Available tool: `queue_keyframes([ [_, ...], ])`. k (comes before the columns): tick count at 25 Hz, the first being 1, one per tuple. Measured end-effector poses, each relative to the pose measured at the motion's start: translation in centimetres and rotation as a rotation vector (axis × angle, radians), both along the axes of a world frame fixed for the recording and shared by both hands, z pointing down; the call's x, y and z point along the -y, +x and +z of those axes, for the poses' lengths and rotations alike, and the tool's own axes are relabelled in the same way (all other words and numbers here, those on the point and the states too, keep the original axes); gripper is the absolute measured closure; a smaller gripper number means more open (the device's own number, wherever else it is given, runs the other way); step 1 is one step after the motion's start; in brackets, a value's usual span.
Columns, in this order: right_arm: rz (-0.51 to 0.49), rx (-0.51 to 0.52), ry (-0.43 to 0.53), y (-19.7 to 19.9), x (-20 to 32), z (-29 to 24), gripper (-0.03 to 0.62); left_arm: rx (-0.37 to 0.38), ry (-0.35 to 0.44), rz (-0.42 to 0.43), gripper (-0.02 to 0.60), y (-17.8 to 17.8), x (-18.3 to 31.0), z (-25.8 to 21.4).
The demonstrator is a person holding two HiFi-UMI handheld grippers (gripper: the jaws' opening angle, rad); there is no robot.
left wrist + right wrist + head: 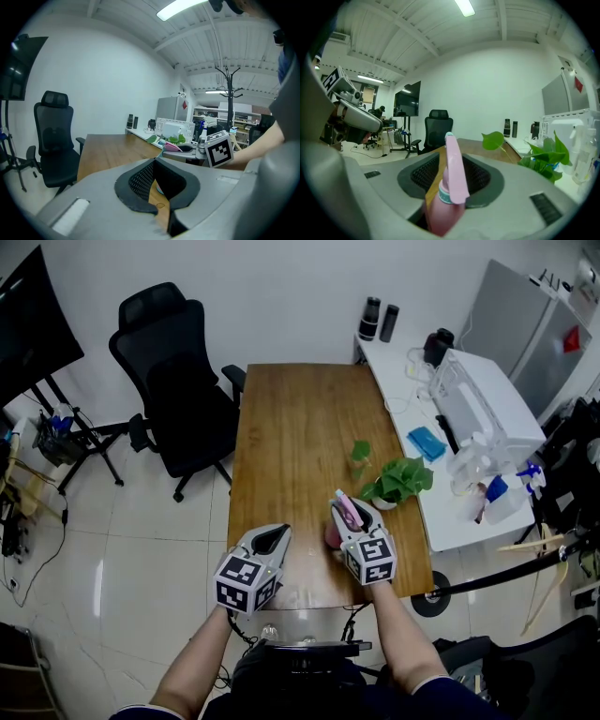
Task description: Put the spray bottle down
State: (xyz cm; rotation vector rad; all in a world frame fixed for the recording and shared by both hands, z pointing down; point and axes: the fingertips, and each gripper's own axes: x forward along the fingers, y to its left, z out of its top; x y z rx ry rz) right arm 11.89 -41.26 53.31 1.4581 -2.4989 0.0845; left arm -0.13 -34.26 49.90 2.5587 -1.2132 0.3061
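A pink spray bottle [451, 187] stands upright between the two jaws of the right claw [354, 509], over the near right corner of the wooden surface [291, 418]. We see its flat pink head rising above the jaws. The jaws stand apart on either side of it, and the claw looks released rather than clenched. We cannot see whether the bottle's base rests on the wood.

Just to the left, the left claw [272, 538] is level with the right one. Its jaws meet at the tips and grasp nothing.

A leafy green plant [398, 479] sits near the bottle at the surface's right edge. A black office chair [173, 381] stands on the floor to the left of the surface.
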Motion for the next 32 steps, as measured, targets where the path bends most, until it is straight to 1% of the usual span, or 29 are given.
queue_keyframes([
  [1,0.000,0.004,-0.005,0.0,0.0,0.1,0.406,-0.001,-0.001,0.000,0.575,0.0,-0.1,0.0],
  [3,0.004,0.005,-0.014,0.1,-0.1,0.3,0.394,-0.004,-0.001,0.003,0.575,-0.1,-0.4,0.0],
  [4,0.007,0.005,-0.020,0.2,-0.2,0.5,0.363,-0.004,-0.001,0.005,0.575,-0.2,-0.5,0.0],
  [5,0.013,0.006,-0.026,0.3,-0.3,0.6,0.357,-0.005,0.000,0.006,0.575,-0.2,-0.7,-0.1],
  [7,0.033,0.014,-0.039,0.8,-0.9,0.7,0.313,-0.007,0.002,0.009,0.575,-0.4,-1.0,-0.2],
  [11,0.106,0.074,-0.045,2.7,-3.5,-0.1,0.313,-0.008,0.002,0.012,0.575,-1.1,-1.7,-0.2],
  [14,0.134,0.177,-0.046,3.9,-6.6,-2.0,0.318,-0.016,0.002,0.018,0.575,-1.6,-2.5,-0.5],
  [15,0.136,0.221,-0.059,4.2,-7.6,-2.6,0.342,-0.020,0.002,0.021,0.575,-1.7,-2.9,-0.5],
  [16,0.136,0.259,-0.075,4.5,-8.6,-3.1,0.345,-0.023,0.001,0.024,0.575,-1.8,-3.2,-0.6],
  [18,0.129,0.291,-0.084,4.8,-10.4,-4.2,0.375,-0.025,-0.001,0.029,0.575,-2.0,-4.0,-0.7],
  [20,0.101,0.287,-0.065,4.3,-12.1,-5.4,0.471,-0.028,-0.001,0.035,0.575,-2.0,-4.7,-0.7],
  [21,0.082,0.283,-0.053,3.8,-12.8,-6.1,0.532,-0.029,0.001,0.038,0.575,-1.9,-5.0,-0.9],
  [23,0.042,0.281,-0.037,2.8,-13.9,-7.5,0.557,-0.032,0.008,0.047,0.575,-1.7,-5.6,-1.2],
  [25,0.020,0.278,-0.032,1.8,-14.7,-8.5,0.556,-0.036,0.014,0.056,0.575,-1.4,-6.1,-1.7],
  [26,0.013,0.271,-0.030,1.5,-15.0,-8.9,0.580,-0.037,0.017,0.060,0.575,-1.3,-6.4,-1.9],
  [32,-0.036,0.274,-0.032,-0.3,-16.1,-10.1,0.582,-0.037,0.036,0.073,0.575,-0.9,-7.4,-3.1],
])
